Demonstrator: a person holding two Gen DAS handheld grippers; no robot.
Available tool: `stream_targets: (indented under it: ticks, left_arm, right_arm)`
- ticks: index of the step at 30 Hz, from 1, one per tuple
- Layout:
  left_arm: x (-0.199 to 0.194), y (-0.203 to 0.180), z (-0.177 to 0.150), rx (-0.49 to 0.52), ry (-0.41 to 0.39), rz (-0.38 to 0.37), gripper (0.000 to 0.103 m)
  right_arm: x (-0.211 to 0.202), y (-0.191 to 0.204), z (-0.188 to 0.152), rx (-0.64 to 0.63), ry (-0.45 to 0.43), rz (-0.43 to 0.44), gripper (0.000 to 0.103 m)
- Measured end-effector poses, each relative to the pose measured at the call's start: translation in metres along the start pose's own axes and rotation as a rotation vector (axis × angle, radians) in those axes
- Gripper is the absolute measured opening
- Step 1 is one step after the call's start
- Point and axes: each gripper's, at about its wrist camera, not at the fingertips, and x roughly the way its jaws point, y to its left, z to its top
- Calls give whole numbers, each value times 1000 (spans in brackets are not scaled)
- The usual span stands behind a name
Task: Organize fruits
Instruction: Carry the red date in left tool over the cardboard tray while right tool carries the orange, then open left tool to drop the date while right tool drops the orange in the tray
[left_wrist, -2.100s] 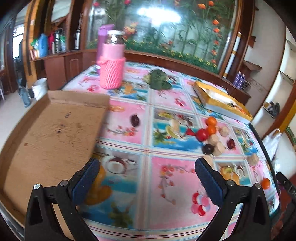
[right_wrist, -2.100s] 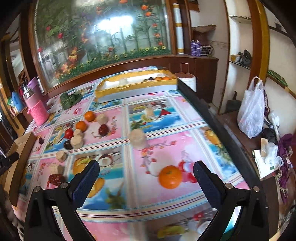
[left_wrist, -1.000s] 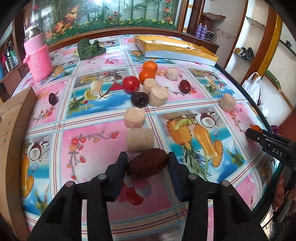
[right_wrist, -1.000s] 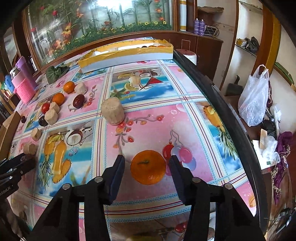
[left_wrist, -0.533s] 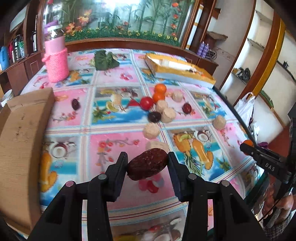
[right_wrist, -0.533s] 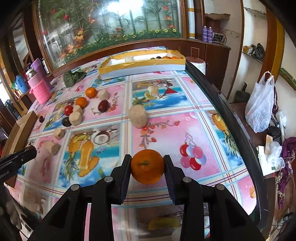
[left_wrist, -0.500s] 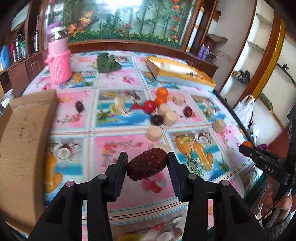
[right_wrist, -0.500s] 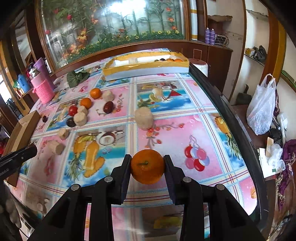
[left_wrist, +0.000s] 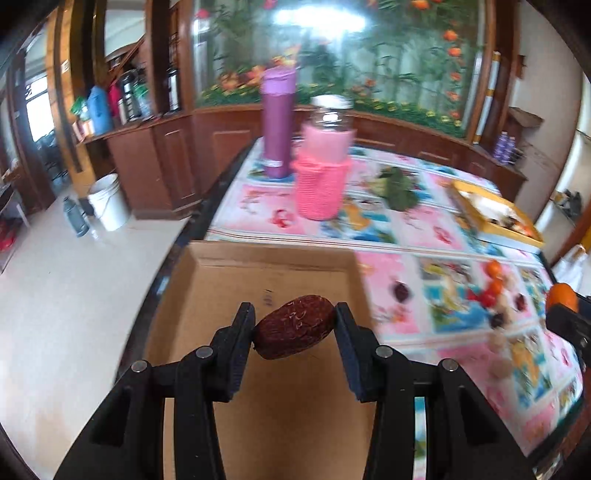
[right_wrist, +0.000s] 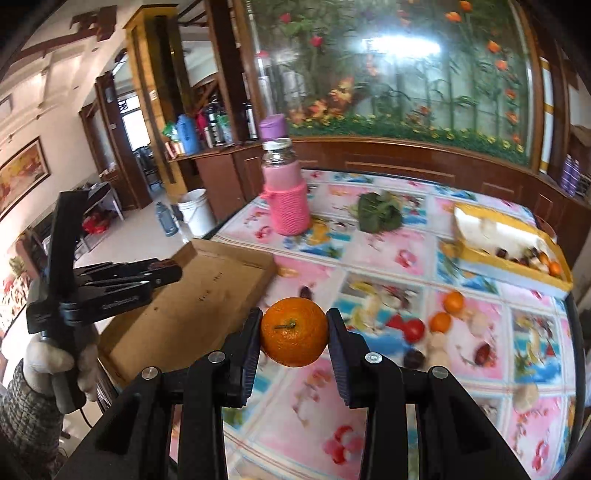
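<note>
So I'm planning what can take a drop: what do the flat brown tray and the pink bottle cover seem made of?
The flat brown tray looks like matte corrugated cardboard, with folded edges and scuffs. The pink bottle cover looks like knitted or crocheted yarn, ribbed, over a clear bottle, glass or plastic; I cannot tell which.

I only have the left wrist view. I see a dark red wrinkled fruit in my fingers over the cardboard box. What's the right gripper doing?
Observer: The right gripper is shut on a round orange citrus fruit, held above the patterned tablecloth.
Operator: Is it over the flat brown cardboard box?
Observer: No, the box lies to its left.
Operator: Anything already in the yellow tray?
Observer: Yes, the yellow-rimmed tray holds several small fruits at its right end.
</note>
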Motion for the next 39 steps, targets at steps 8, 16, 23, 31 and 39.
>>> stream_targets:
  ticks: [8,16,23,31,39]
  left_arm:
    - [94,57,25,-127,151,39,43]
    - [122,63,28,-143,210,45,43]
    - [126,72,23,-191,225,31,50]
    - [77,69,22,-224,145,50,52]
    - [-32,4,-6,-148,-127,22,70]
  right_arm:
    - [159,67,42,-77,166,63,38]
    - [241,71,37,-80,291,41,38]
    - [253,77,33,-111,300,22,49]
    - [206,70,41,-128,200,-1,65]
    - [102,12,17,-138,77,-80,74]
